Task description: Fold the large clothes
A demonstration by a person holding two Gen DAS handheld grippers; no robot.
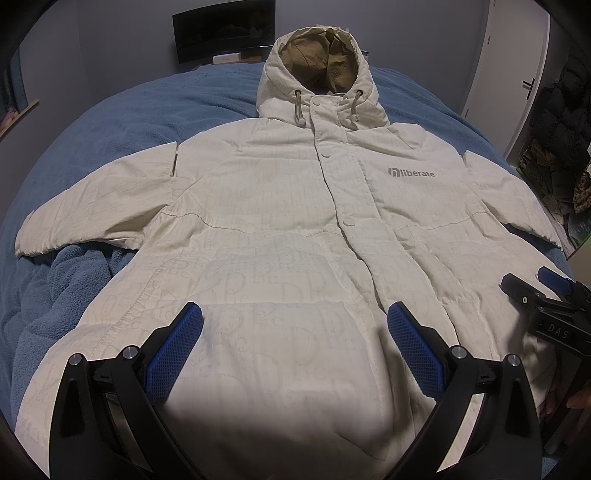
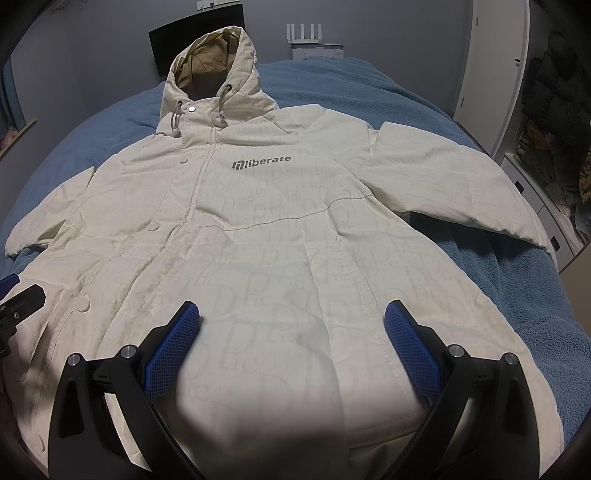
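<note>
Lying flat and face up on the fluffy blue blanket, the big white puffy hooded jacket has both sleeves spread out to its sides. Its hood, tan on the inside, is at the far end, and grey letters sit on the chest. The front is buttoned shut with round white snaps.

Near the jacket's bottom edge, the left gripper hangs above the cloth with its blue bumpy fingers spread wide apart, holding nothing. Beside it, over the other half of the jacket's bottom part, the right gripper has its blue fingers spread wide too, and they hold nothing.

Past the hood, a dark flat screen leans by the grey wall. A white door stands off to one side of the jacket.
</note>
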